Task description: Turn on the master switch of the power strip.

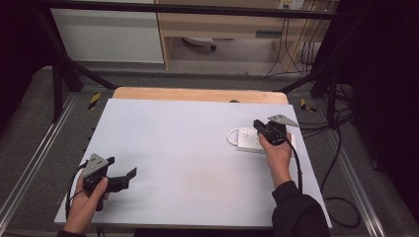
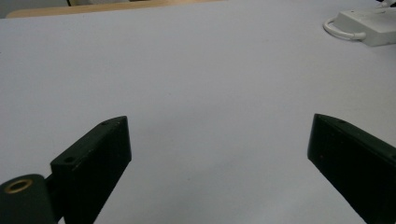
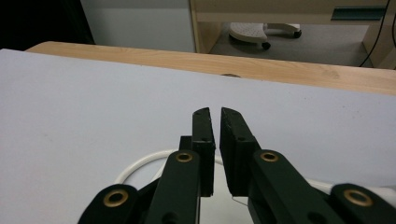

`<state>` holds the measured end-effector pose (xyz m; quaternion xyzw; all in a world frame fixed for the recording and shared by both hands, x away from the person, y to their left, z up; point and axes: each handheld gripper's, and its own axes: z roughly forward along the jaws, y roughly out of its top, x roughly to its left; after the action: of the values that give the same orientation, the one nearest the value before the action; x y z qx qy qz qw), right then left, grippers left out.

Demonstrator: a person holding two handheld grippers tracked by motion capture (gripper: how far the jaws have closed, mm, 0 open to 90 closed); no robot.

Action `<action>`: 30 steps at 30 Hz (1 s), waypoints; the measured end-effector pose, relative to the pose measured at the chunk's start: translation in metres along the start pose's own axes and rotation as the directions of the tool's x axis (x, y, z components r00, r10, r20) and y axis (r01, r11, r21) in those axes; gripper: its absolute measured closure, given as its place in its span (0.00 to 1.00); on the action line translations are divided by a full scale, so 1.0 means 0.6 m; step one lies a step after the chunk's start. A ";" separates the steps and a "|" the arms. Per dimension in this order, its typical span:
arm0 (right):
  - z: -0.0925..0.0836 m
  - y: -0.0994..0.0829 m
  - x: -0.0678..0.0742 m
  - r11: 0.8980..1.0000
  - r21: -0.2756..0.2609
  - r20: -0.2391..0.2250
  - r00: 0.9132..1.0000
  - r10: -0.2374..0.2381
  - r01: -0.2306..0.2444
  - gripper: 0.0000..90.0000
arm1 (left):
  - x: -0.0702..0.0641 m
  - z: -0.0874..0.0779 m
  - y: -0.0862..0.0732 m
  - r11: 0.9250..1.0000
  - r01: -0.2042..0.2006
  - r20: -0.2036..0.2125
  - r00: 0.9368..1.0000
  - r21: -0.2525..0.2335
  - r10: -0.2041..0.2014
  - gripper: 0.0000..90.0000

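Right tongs (image 1: 261, 126) (nearly closed) hover over white power strip (image 1: 249, 139).

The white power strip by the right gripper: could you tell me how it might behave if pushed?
The white power strip looks flat and boxy, so it would probably slide, not roll or tip. Its looped white cord seems flexible and may drag or swing it.

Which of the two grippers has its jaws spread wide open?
The left gripper, held over bare white table at the near left. Its jaws stand far apart, while the right gripper, over the white power strip, has jaws nearly touching.
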<state>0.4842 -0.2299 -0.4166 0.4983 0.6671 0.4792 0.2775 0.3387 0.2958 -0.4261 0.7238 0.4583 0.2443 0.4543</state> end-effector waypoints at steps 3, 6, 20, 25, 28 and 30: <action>0.002 -0.001 0.002 1.000 0.008 -0.004 1.000 -0.004 0.004 0.97 | 0.000 -0.001 0.000 1.000 -0.001 0.000 1.000 0.000 0.001 0.07; 0.005 -0.004 0.007 1.000 0.018 -0.006 1.000 -0.010 0.010 0.99 | 0.000 -0.001 0.000 1.000 0.001 -0.001 1.000 0.000 -0.001 0.07; 0.011 -0.008 0.016 0.999 0.034 -0.012 1.000 -0.026 0.027 1.00 | 0.000 -0.001 0.000 1.000 -0.007 0.002 1.000 -0.002 0.007 0.07; 0.013 -0.010 0.018 0.999 0.036 -0.013 1.000 -0.028 0.028 1.00 | 0.000 -0.001 0.000 1.000 -0.012 0.004 1.000 -0.006 0.012 0.07; 0.016 -0.011 0.020 0.999 0.040 -0.013 1.000 -0.028 0.029 1.00 | 0.000 -0.002 0.000 1.000 -0.011 0.002 1.000 -0.006 0.011 0.07; 0.018 -0.013 0.022 0.998 0.043 -0.014 0.999 -0.033 0.034 1.00 | 0.001 -0.002 0.000 1.000 -0.010 0.002 1.000 -0.005 0.010 0.07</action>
<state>0.4854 -0.2138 -0.4267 0.4898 0.6874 0.4630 0.2703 0.3380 0.2966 -0.4258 0.7252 0.4535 0.2471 0.4554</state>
